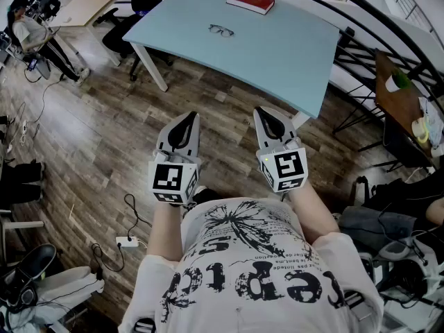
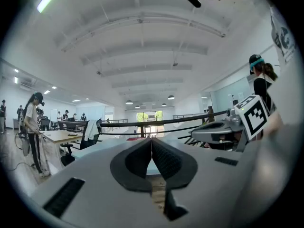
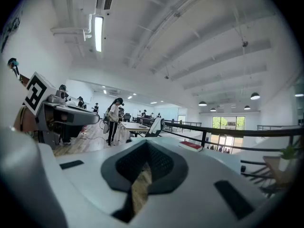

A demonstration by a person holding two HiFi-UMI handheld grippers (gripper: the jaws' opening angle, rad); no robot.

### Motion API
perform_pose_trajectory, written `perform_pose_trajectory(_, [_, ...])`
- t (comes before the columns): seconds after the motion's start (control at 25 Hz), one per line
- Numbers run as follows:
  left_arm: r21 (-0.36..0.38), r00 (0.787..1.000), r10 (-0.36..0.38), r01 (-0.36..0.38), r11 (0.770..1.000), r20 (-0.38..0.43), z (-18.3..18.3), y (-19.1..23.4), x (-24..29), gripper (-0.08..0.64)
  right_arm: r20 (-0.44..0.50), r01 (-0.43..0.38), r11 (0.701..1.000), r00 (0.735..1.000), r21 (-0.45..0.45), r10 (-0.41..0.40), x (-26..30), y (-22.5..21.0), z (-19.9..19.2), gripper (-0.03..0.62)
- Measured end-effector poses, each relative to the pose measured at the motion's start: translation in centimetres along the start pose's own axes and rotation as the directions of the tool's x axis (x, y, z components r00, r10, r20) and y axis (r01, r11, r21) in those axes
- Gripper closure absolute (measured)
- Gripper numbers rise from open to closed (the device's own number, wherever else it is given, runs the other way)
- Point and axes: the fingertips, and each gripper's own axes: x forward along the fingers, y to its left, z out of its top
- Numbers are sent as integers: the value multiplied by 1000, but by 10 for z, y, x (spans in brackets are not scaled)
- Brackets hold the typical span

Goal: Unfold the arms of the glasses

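A pair of dark-framed glasses [image 1: 221, 30] lies folded on the pale blue table [image 1: 277, 61], toward its far side. Both grippers are held close to the body over the wooden floor, well short of the table's near edge. My left gripper [image 1: 189, 117] is shut with nothing in it; in the left gripper view its jaws [image 2: 151, 142] meet in a thin line. My right gripper [image 1: 262, 112] is shut and empty too, its pads closed together in the right gripper view [image 3: 147, 145]. The glasses do not show in either gripper view.
A red book [image 1: 250, 1] [image 3: 191, 146] lies at the table's far edge. A black railing [image 1: 388, 26] curves along the right side. A wooden desk [image 1: 83, 2], office chairs and a seated person [image 1: 28, 30] are at the far left. Cables and a power strip [image 1: 127, 242] lie on the floor.
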Motion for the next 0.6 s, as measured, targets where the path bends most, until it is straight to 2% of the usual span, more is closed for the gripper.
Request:
perform_pose_trajectory(0.36, [-18, 1000, 5, -5, 1000, -10, -6, -1, 12, 541, -20, -23, 1000, 1000, 3, 23, 9, -5, -6, 584])
perform_pose_trajectory(0.6, [-28, 999, 12, -13, 1000, -36, -16, 5, 20, 541, -67, -27, 998, 997, 51, 30, 21, -9, -22, 583])
